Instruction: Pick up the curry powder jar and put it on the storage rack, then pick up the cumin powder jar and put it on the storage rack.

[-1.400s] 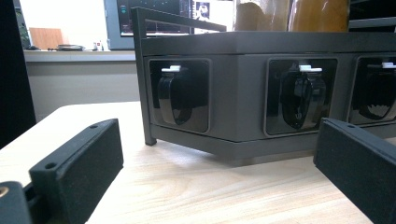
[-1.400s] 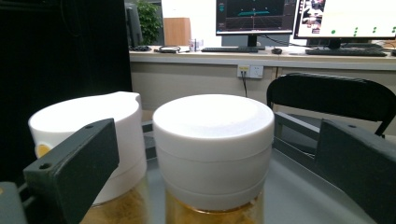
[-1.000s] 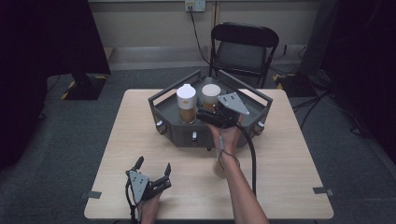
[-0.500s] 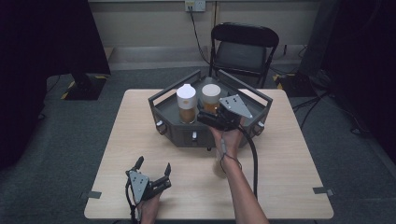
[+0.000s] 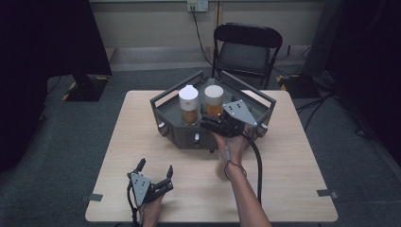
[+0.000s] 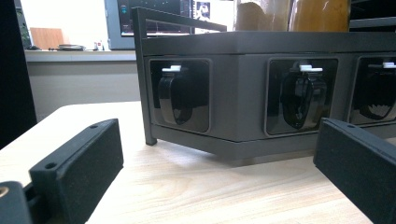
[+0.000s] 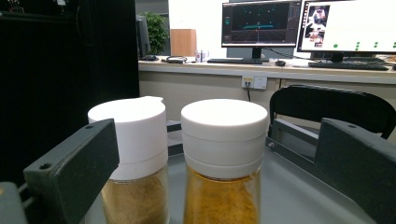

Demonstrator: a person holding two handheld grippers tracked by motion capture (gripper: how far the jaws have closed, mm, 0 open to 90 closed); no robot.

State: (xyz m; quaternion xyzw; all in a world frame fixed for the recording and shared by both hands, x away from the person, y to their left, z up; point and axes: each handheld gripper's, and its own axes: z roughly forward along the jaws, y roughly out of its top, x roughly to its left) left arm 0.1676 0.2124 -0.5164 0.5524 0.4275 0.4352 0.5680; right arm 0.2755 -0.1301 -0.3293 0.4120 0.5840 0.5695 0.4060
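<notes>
Tongs (image 5: 206, 124) on the right gape apart just before two white-capped glass spice jars (image 7: 221, 158) standing side by side in the dark grey angular metal tray (image 5: 172, 130); left tongs (image 5: 155, 166), also apart, rest on the table (image 5: 288, 165) near the tray's front.

Two jars with white lids: the left jar (image 7: 135, 163) holds tan-brown powder, the right jar (image 7: 223, 163) deeper orange-yellow. The tray (image 5: 170, 106) is dark grey, the counter (image 5: 293, 156) pale wood-grain, the chair (image 5: 246, 47) black.

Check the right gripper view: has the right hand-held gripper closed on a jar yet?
No, the right hand-held gripper is open, its jaws wide apart with the flat-lidded jar between them, untouched.
</notes>
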